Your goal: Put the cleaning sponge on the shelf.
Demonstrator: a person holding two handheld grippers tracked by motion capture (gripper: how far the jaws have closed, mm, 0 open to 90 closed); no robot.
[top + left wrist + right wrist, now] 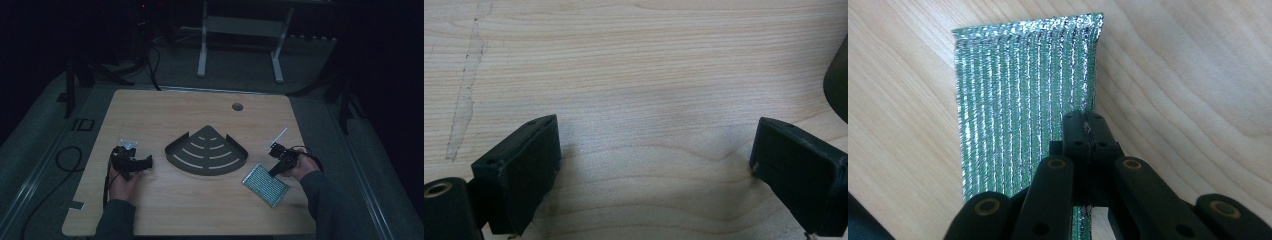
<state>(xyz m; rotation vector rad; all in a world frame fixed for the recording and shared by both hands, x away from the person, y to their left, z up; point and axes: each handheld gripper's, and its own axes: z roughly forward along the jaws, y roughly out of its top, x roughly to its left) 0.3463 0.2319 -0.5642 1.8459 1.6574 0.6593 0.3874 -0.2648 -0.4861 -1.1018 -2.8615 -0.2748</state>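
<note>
Pale wood grain of the table [634,60] lies bare between my left gripper [654,165] jaws, which stand wide apart with nothing in them. From above, that gripper [131,161] rests at the table's left side, just below a small crinkled clear packet [128,144]. At the centre sits a dark slotted corner shelf [206,151], fan-shaped, point facing away from me; its curved edge shows at the right edge of the left gripper view [838,85]. Further right, my right gripper [1087,131] has its jaws pressed together on the near right edge of a green metallic mesh sheet [1023,100], whose long axis runs straight away from the jaws. From above, the sheet [266,184] lies flat, just right of the shelf. I judge the right hand [300,167] the nearer one for any move of it; a white stick [278,136] lies just beyond.
</note>
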